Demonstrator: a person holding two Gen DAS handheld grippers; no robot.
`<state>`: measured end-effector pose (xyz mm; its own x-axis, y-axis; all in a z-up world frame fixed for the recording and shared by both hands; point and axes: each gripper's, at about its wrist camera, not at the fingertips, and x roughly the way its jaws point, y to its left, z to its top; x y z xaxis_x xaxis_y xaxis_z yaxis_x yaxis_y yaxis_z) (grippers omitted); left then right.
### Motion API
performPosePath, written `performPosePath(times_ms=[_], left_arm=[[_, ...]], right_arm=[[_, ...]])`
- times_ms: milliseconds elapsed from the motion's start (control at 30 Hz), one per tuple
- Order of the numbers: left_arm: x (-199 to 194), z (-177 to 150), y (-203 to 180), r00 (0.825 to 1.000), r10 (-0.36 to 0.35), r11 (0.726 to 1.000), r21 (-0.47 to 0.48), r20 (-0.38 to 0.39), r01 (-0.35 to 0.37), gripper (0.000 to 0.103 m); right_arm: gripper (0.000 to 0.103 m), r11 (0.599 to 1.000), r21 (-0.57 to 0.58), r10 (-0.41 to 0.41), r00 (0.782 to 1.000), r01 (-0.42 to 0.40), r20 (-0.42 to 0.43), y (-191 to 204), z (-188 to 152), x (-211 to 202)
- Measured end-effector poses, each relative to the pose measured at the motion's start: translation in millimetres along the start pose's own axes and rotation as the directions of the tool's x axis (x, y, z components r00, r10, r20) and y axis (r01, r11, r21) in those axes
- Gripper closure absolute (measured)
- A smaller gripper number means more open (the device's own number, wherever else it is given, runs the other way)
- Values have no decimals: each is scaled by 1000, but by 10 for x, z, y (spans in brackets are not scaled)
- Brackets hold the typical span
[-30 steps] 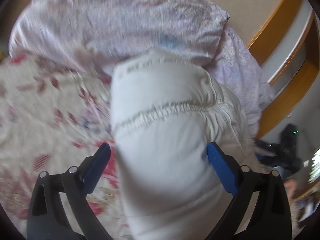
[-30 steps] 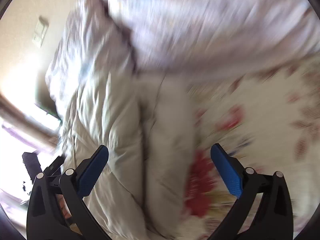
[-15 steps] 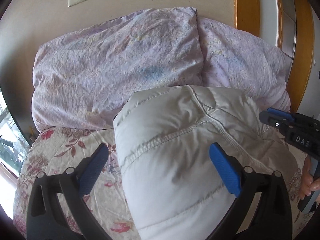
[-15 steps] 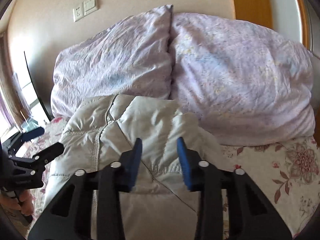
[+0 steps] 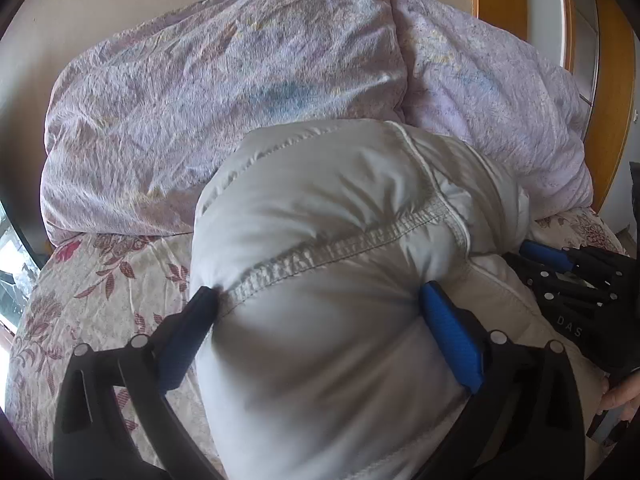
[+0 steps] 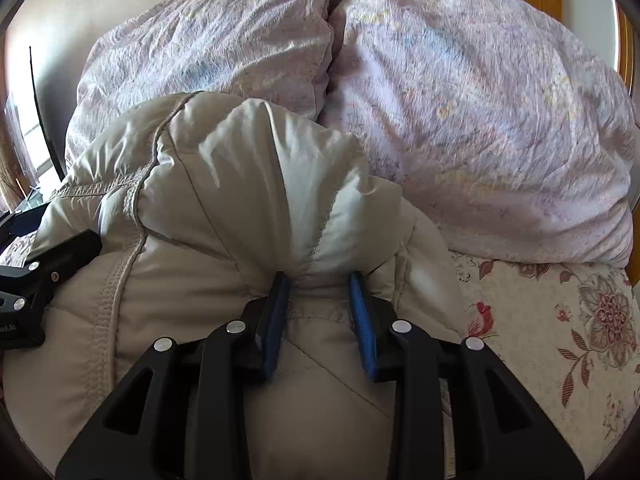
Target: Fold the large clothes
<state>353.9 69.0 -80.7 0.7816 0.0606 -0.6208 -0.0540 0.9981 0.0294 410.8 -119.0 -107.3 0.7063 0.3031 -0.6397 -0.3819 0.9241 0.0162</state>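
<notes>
Narrowed since half a second ago: left tongs squeezing puffy cream quilted jacket; right tongs pinching its fabric. Long axis toward lilac pillows.

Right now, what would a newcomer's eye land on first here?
The puffy pale jacket fills the centre, bulging between the left claw and pinched by the right claw. Behind it two crumpled lilac pillows lean against the wall, on a floral bedsheet.

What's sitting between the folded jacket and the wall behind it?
Two crumpled lilac pillows, side by side, lie between the puffy cream quilted jacket and the beige wall; both wrist views show this.
</notes>
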Motion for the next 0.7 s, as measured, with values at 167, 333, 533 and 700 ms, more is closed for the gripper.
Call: performPosePath(times_ms=[167, 333, 533, 700], left_arm=[[72, -38, -35, 1000, 18, 1000, 8, -1, -18, 2], [128, -75, -56, 999, 31, 999, 16, 6, -31, 2], [164, -94, -35, 999, 37, 999, 8, 1, -37, 2], [156, -88, -20, 999, 32, 999, 4, 5, -32, 2]], right_arm=[[71, 1000, 15, 18, 1000, -18, -2, -38, -45, 71], [71, 1000, 11, 8, 1000, -8, -5, -34, -53, 96], [71, 1000, 8, 0, 1000, 0, 21, 5, 260, -178], [71, 999, 35, -31, 997, 29, 72, -46, 492, -141]])
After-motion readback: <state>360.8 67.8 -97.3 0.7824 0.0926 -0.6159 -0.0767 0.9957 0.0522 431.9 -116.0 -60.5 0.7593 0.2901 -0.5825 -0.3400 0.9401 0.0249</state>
